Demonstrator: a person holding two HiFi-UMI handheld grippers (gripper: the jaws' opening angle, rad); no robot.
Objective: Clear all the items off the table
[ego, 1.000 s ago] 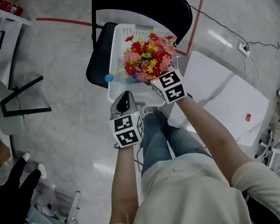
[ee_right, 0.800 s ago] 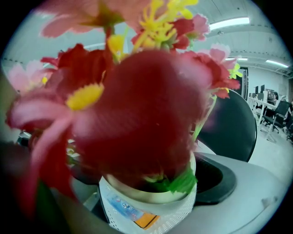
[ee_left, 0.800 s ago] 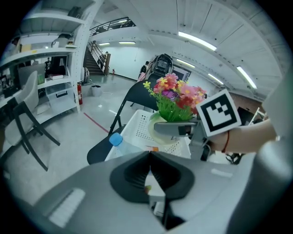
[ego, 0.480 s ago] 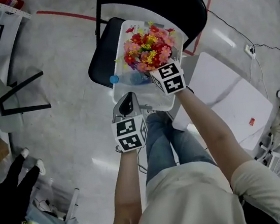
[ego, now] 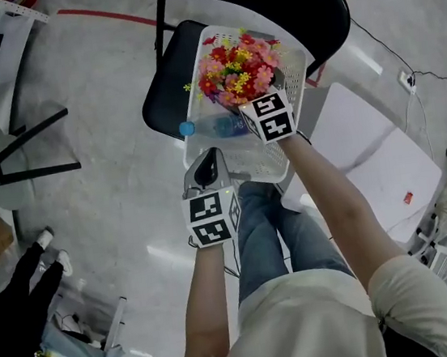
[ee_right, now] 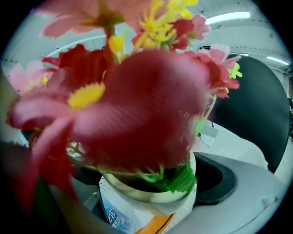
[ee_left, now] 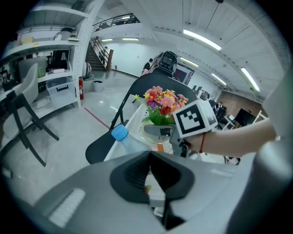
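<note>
Grips a round, smooth white pot [ee_right: 151, 196] of red, pink and yellow artificial flowers [ego: 238, 70] in the right hand-held gripper [ee_left: 160, 133], jaws narrowed onto the pot wall just under its rim. Holds that pot upright within a white perforated plastic basket [ego: 297, 82], toward the basket's 1 o'clock in the head view, with crinkled green leaves spilling over the rim and soft, blurred petals filling most of the right gripper view. Cannot tell whether the pot's base touches the basket floor. Shows, at the basket's 9 o'clock, a clear plastic bottle [ego: 212, 126] lying on its side, with a round blue cap [ego: 187, 128] poking out over the rim toward 9 o'clock. Seats the basket on a black chair [ego: 166, 99] with thin metal legs and a broad, curved matte backrest at 12 o'clock. Carries the left hand-held gripper [ego: 207, 161] at the basket's 7 o'clock corner, near the rim, with dark rubbery pads pressed together and nothing between them. Points it toward 12 o'clock, at the bottle cap and the pot beyond. Stands over a glossy grey floor [ego: 110, 188] marked with a thin red line [ego: 104, 16] at 11 o'clock. Has a white flat-topped bench [ego: 367, 155] at 4 o'clock of the chair, bearing one small red thing [ego: 408, 198], too small to identify.
</note>
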